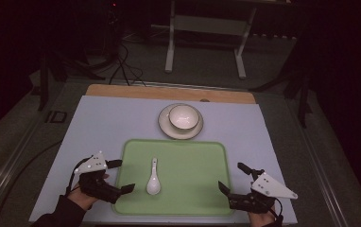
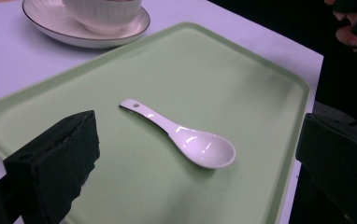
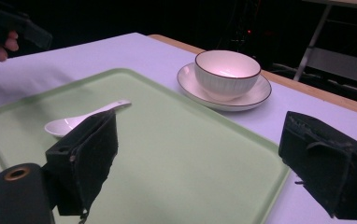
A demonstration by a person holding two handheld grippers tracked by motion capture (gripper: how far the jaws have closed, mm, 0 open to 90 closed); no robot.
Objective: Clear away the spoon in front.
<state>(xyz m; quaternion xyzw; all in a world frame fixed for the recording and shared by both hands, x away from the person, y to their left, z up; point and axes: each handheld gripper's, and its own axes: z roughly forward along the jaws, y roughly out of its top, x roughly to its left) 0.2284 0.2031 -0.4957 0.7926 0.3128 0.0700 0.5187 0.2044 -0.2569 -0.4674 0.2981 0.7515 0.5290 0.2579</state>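
Observation:
A white ceramic spoon (image 1: 153, 180) (image 2: 186, 136) (image 3: 81, 119) lies on a pale green tray (image 1: 193, 161) (image 2: 223, 79) (image 3: 181, 154), left of the tray's middle, bowl end toward me. Behind the tray a white bowl (image 1: 184, 116) (image 3: 226, 71) sits in a white dark-rimmed plate (image 1: 167, 128) (image 3: 260, 95). My left gripper (image 1: 121, 176) (image 2: 197, 163) is open at the tray's left edge, its jaws standing either side of the spoon in the left gripper view. My right gripper (image 1: 234, 176) (image 3: 204, 158) is open at the tray's right front corner, holding nothing.
The tray and plate rest on a light lavender tabletop (image 1: 117, 118) with a wooden strip (image 1: 169, 92) along its far edge. A white metal frame (image 1: 207, 42) and cables (image 1: 122, 66) stand on the dark floor beyond.

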